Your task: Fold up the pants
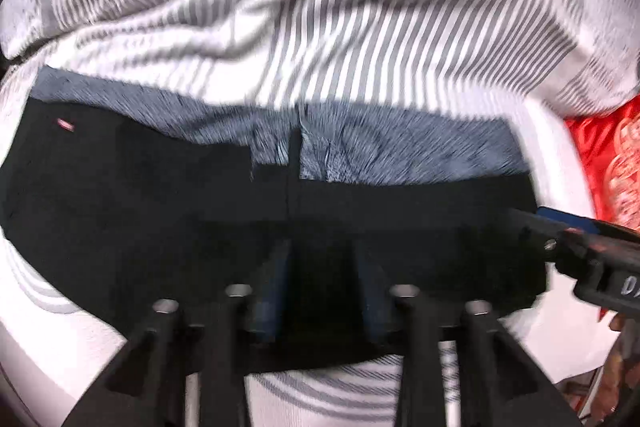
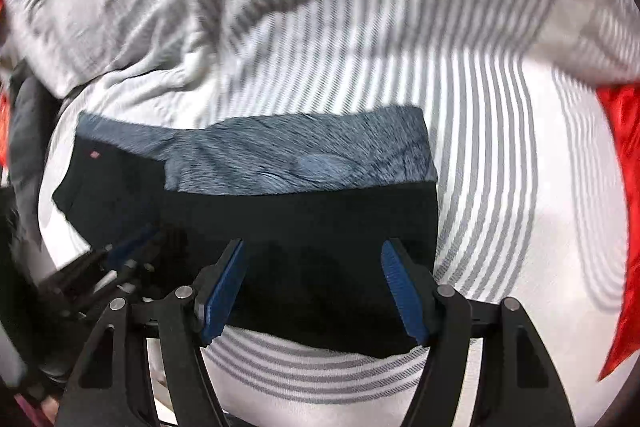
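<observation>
Where folded, dark pants (image 2: 280,227) with fleecy lining (image 2: 288,155).

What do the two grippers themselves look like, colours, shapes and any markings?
Both are black, with angular linkage arms with triangular cut-outs and round silver pivot pins. The right gripper has two fingers faced with ribbed blue pads. The left gripper has darker blue pads. The right gripper's body shows partial white lettering, unreadable.

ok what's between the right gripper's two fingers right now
Black pants fabric fills the gap of the open right gripper, shown in the right wrist view.
</observation>
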The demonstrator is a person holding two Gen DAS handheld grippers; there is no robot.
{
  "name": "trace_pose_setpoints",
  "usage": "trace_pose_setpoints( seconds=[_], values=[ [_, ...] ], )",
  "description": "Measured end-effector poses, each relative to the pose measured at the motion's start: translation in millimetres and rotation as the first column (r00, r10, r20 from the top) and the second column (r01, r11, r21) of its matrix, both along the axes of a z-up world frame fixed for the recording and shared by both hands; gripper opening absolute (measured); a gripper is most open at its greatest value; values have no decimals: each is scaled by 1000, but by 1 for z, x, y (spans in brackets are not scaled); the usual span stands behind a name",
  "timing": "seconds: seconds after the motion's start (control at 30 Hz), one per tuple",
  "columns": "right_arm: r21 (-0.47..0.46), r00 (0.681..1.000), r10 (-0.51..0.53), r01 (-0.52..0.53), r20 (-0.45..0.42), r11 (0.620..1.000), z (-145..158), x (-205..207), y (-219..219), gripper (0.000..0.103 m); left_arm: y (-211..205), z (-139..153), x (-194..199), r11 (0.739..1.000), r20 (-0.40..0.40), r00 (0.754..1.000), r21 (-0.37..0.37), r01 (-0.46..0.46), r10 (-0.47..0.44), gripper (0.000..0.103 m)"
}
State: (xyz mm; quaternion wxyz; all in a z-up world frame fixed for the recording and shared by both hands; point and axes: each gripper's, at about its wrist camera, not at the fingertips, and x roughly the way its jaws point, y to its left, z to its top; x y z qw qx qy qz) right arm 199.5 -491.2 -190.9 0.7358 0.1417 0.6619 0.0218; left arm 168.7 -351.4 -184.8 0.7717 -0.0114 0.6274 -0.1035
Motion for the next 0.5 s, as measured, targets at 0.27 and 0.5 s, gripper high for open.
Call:
trace_pose_setpoints(
  seconds=[0.27,0.5],
  values=[
    [33,1000,-26,26,5,999,-26,5,4,95,0,-6,0,999,19,999,-15,51,-51,48],
    [175,996,-89,92,-22,980,-37,13,-12,103,1,-7,1,999,6,999,-26,43,-43,48]
  ],
)
